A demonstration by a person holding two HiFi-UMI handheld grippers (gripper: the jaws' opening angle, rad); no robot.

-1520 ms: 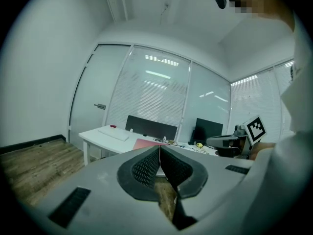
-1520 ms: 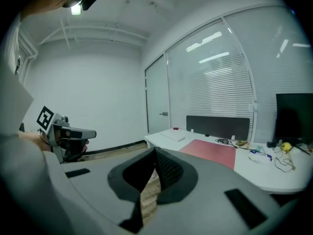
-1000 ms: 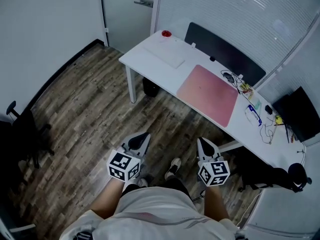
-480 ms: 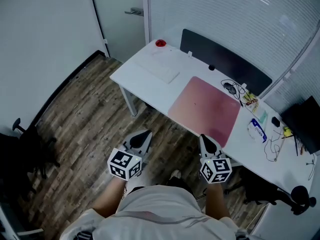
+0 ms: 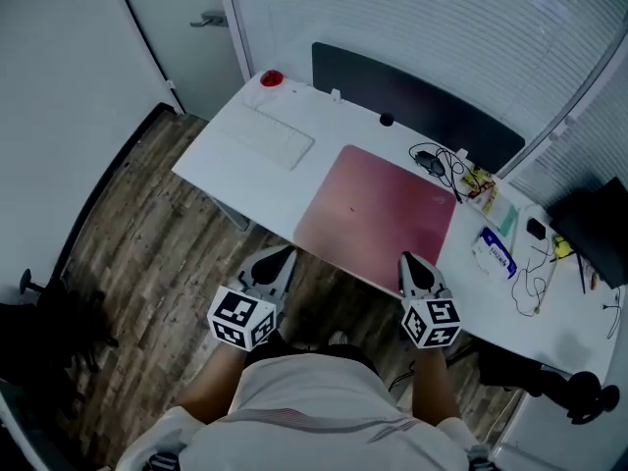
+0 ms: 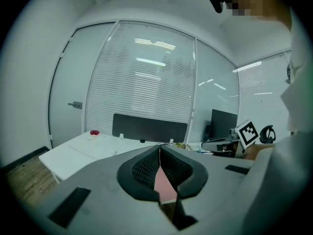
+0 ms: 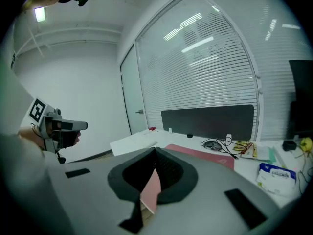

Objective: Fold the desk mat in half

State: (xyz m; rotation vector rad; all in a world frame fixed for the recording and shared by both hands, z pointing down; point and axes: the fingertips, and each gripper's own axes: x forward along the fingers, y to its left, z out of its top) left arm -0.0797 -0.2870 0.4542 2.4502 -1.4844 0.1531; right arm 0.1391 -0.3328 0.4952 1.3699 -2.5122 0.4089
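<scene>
The pink desk mat point(image 5: 378, 214) lies flat and unfolded on the white desk point(image 5: 216, 160), reaching to its near edge. In the head view my left gripper point(image 5: 279, 256) hangs over the floor just short of the desk's near edge, left of the mat's near left corner. My right gripper point(image 5: 407, 260) is at the mat's near edge, near its right corner. Both are shut with nothing held. In the left gripper view, the left gripper point(image 6: 160, 149) shows the mat point(image 6: 164, 184) through the slit below its tips. In the right gripper view, the right gripper point(image 7: 155, 151) points over the mat point(image 7: 208, 153).
A white keyboard point(image 5: 273, 137) and a red object point(image 5: 272, 78) lie on the desk's left part. A dark panel point(image 5: 412, 91) stands along the far edge. Cables point(image 5: 432, 158), a blue-white packet point(image 5: 494, 250) and a monitor point(image 5: 594, 229) crowd the right side. A dark chair point(image 5: 530, 373) stands below.
The person has walked up to the desk. Both shut grippers went forward with them, from over the bare floor to the desk's near edge, and the mat sits much closer.
</scene>
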